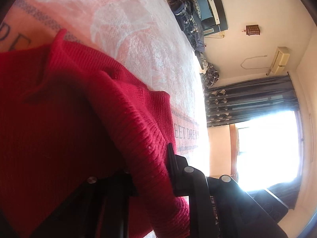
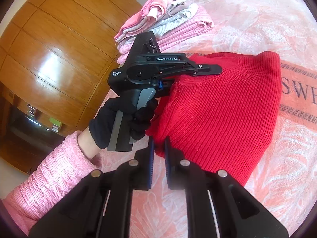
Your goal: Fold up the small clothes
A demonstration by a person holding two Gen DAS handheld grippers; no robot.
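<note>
Red ribbed knit garment (image 2: 221, 111) on pink patterned bedspread (image 2: 267, 29), partly lifted. Left gripper (image 2: 208, 69) clamped on its upper edge, held in black-gloved hand (image 2: 122, 119), pink sleeve (image 2: 59, 168) behind. Right gripper (image 2: 158, 154) pinching lower corner, jaws nearly together. Stack of folded pink and white clothes (image 2: 162, 25) beyond, near wooden wardrobe (image 2: 59, 49).

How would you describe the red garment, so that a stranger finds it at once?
On the pink patterned bedspread, look in front of the stack of folded pink and white clothes. The red ribbed knit lies there, the only bright red, unfolded piece.
</note>
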